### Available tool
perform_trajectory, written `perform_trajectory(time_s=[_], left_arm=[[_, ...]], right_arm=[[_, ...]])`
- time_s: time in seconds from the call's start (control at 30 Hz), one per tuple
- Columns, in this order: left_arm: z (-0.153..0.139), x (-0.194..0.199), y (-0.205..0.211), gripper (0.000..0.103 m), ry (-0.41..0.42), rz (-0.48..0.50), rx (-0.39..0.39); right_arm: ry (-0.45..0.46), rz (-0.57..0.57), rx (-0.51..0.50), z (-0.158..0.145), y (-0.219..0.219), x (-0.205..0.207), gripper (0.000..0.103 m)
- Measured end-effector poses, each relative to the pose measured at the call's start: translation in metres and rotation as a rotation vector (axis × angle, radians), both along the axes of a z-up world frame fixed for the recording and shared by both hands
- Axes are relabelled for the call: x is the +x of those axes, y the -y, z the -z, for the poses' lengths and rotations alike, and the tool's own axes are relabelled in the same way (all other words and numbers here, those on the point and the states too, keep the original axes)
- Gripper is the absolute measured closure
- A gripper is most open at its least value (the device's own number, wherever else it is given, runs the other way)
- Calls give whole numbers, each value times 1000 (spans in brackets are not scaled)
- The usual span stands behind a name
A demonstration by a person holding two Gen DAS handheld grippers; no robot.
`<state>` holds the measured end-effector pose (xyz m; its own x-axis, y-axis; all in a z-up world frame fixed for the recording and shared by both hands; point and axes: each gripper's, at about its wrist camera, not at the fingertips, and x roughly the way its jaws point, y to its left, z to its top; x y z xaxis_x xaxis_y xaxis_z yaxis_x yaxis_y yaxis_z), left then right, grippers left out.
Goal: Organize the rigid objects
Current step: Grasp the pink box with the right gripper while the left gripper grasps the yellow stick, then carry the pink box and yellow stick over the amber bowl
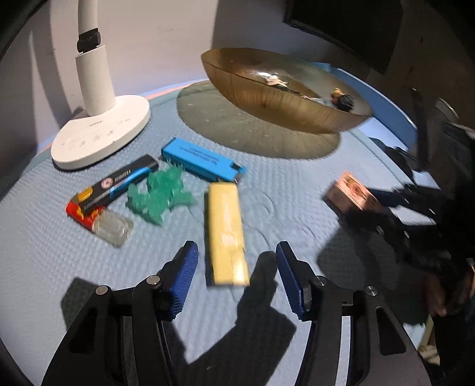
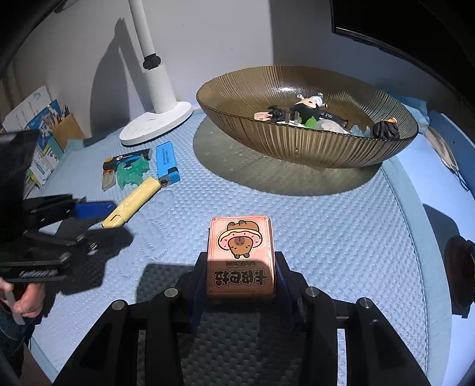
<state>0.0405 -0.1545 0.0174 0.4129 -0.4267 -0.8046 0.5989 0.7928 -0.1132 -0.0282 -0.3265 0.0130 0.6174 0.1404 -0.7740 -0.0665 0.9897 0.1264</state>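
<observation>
Home desk: lamp (image 2: 154, 98), monitor (image 1: 341, 26), trinket bowl (image 2: 305, 124)

A pale, plain wall (image 2: 225, 35) fills the upper part of both views, crossed by soft grey shadows. At the upper right a dark screen (image 2: 400, 32) hangs in the corner of the frame. A white desk lamp (image 2: 154, 118) stands at upper left, its round base resting on a light-blue quilted mat (image 2: 326, 237) that covers the bench; the mat's dimpled weave catches strong light coming from above, which throws hard-edged dark shadows across it. At the far left of the right wrist view, printed papers and a cardboard box (image 2: 44, 124) lean beside the bench edge.
</observation>
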Motion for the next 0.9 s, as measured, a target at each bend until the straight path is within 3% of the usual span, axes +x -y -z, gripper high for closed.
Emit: perform_trajectory(time_s=[0.07, 0.2, 0.3, 0.53, 0.63, 0.67, 0.73, 0.83, 0.9], left_arm=[[0, 2, 7, 54, 19, -6, 20], [0, -4, 18, 82, 70, -26, 70], [-3, -15, 9, 82, 58, -37, 51], [-7, -66, -32, 82, 45, -78, 17], [-4, -81, -48, 82, 38, -96, 10], [-2, -84, -51, 82, 29, -102, 4], [2, -87, -54, 82, 17, -106, -3], [1, -89, -52, 81, 26, -116, 6], [1, -91, -49, 75, 36, -117, 19]], right_arm=[[-1, 0, -5, 0, 0, 0, 62], [-2, -2, -25, 0, -1, 1, 62], [7, -46, -29, -2, -5, -1, 62], [3, -288, -55, -2, -43, -33, 62], [-9, -312, -51, -1, -44, -48, 62], [-11, -311, -51, 0, -43, -53, 60], [-22, -303, -16, 1, -38, -58, 45], [-21, -271, 10, -1, -34, -64, 32], [-27, -251, -7, 1, -36, -65, 32]])
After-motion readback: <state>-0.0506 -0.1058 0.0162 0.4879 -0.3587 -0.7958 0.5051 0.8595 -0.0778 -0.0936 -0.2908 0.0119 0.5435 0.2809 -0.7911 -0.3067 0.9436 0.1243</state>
